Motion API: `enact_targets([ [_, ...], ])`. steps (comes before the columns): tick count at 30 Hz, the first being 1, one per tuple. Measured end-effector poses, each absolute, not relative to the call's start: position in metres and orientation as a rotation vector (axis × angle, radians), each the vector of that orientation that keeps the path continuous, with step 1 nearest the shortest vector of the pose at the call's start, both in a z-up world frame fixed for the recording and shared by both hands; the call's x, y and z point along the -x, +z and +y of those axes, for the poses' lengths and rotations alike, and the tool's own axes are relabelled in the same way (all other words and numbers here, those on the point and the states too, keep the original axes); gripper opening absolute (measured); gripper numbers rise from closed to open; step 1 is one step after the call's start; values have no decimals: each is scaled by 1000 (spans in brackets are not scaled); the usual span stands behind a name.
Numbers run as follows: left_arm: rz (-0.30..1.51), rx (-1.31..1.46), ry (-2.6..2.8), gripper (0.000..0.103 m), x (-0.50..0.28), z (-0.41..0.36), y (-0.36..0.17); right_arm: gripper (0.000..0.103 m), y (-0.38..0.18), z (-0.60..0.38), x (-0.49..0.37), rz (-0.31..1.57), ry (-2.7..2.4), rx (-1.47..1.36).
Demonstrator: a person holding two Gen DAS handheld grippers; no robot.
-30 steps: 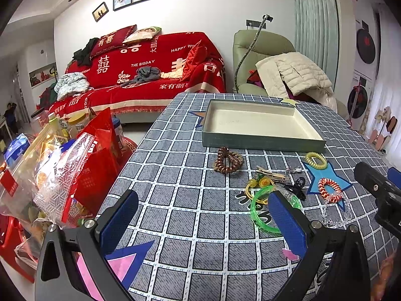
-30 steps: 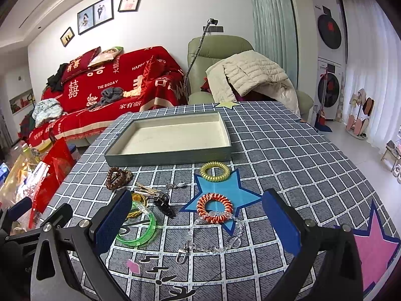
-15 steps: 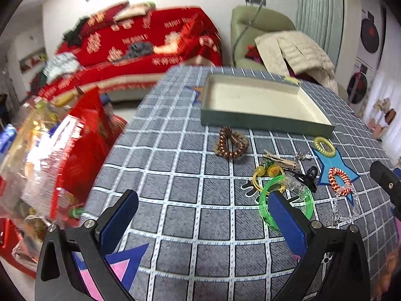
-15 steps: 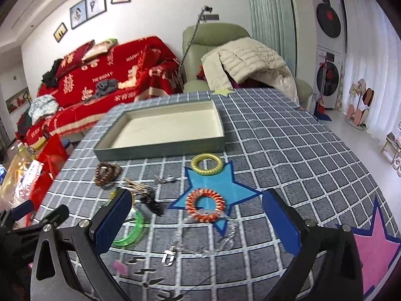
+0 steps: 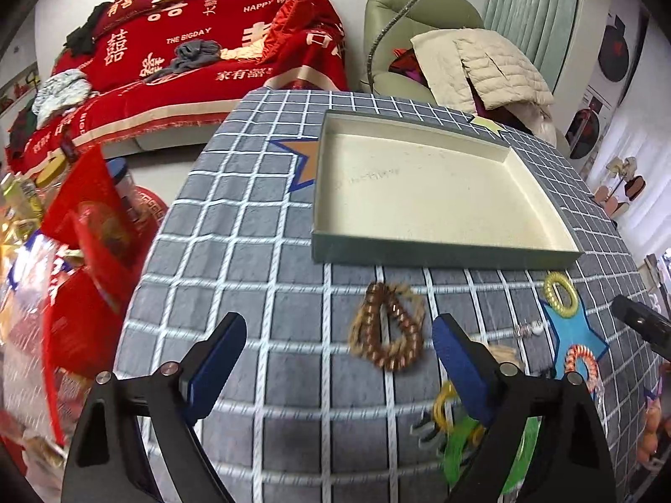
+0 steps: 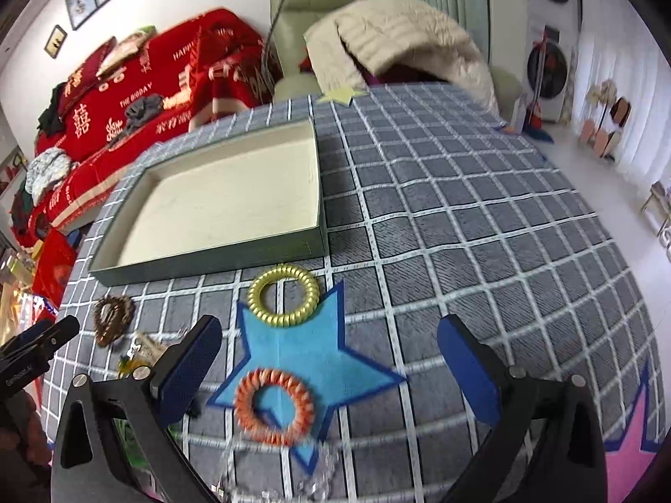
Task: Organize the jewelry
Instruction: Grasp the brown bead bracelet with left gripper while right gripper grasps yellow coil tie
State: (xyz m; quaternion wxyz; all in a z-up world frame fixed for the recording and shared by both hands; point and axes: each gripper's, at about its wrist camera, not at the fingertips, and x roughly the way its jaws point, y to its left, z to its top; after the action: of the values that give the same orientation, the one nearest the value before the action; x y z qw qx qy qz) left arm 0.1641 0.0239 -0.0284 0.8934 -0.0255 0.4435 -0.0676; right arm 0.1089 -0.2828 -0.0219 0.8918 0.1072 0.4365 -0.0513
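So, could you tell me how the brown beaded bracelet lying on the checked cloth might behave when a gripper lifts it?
The brown beaded bracelet lies in a kinked, uneven loop, so it probably hangs floppy. Its small beads suggest little weight and perhaps a slippery grip.

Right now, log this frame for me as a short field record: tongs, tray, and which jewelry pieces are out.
left tongs: open, holding nothing, above the brown bead bracelet
right tongs: open, holding nothing, above the orange coil ring
tray: no jewelry in it
gold coil ring: on the cloth, just in front of the tray
green bangle: partly hidden behind a left finger
tablecloth: grey check with stars
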Motion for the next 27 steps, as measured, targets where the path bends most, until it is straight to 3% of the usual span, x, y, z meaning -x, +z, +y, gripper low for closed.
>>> enact_targets([
  [3,947,52,-157,92,-176,20,-35,88,-33,-284,-127,950,-106,-207],
  [5,955,51,-166,82,-181,17,-38,72,-42,-283,-138,980,-99,-199],
  [6,961,45,-172,79,-183,16,-40,69,-47,-282,-144,999,-95,-196],
  [8,968,40,-182,78,-185,12,-43,59,-57,-280,-152,1031,-83,-186],
  [13,989,31,-224,35,-189,6,-51,54,-64,-266,-154,1039,-88,-63],
  [14,985,25,-230,31,-188,5,-52,52,-64,-263,-153,1038,-89,-36],
  [15,980,23,-232,31,-188,5,-52,45,-64,-260,-152,1032,-82,-20],
  [17,970,25,-244,31,-187,6,-50,19,-63,-255,-151,1030,-58,-13],
  [18,966,24,-247,31,-186,6,-49,11,-62,-252,-150,1032,-44,-9],
  [27,921,108,-293,31,-179,22,-20,11,-39,-255,-144,996,49,-129],
])
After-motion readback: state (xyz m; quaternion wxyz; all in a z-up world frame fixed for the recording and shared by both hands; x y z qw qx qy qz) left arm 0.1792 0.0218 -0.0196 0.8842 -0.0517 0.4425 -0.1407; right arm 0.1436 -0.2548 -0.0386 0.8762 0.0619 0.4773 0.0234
